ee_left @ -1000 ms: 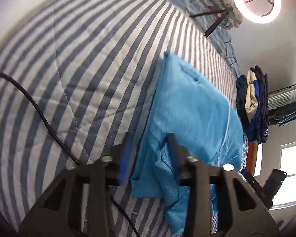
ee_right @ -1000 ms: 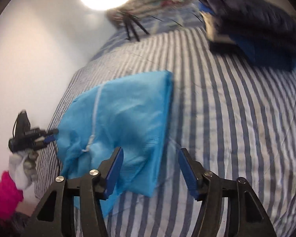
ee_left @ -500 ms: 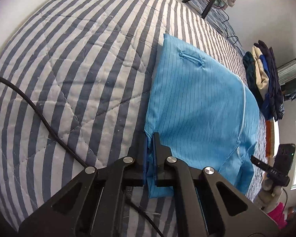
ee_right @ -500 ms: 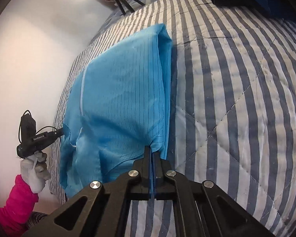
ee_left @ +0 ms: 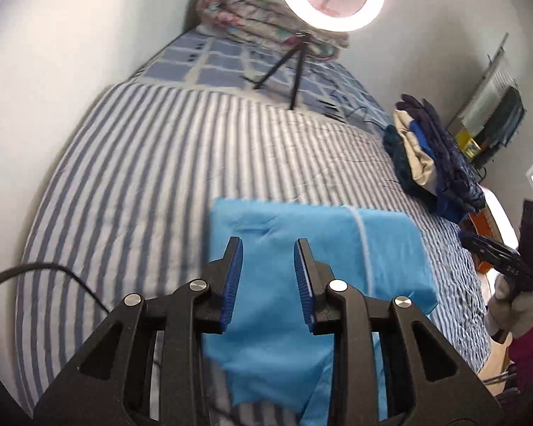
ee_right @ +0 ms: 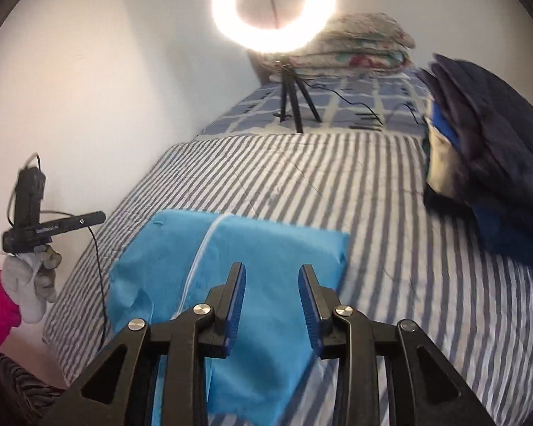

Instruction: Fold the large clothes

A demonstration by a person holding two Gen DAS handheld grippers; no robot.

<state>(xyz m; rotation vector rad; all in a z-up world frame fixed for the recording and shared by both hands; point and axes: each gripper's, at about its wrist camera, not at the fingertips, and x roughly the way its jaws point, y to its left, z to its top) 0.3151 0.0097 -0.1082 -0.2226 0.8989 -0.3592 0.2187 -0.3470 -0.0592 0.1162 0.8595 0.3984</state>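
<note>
A bright blue garment (ee_left: 391, 248) lies folded in a rough rectangle on the striped quilt (ee_left: 160, 159), a white tape line running across it. My left gripper (ee_left: 268, 245) hovers above its near left part; the jaws are opening and the blue pads (ee_left: 232, 277) press on nothing. In the right wrist view the same garment (ee_right: 273, 245) lies below my right gripper (ee_right: 272, 269), whose jaws are also opening with no cloth pinched. Each view shows the other gripper off to the side, held in a gloved hand (ee_right: 28, 284).
A stack of folded dark and beige clothes (ee_left: 433, 163) (ee_right: 479, 177) sits on the bed's right side. A ring light on a tripod (ee_right: 273, 10) and a folded floral quilt (ee_right: 359, 46) stand at the far end. A black cable (ee_left: 53, 269) crosses the left edge.
Half a second ago both grippers were shut on the garment's near edge. Now both have let go, risen and tilted up, and the garment lies folded shorter.
</note>
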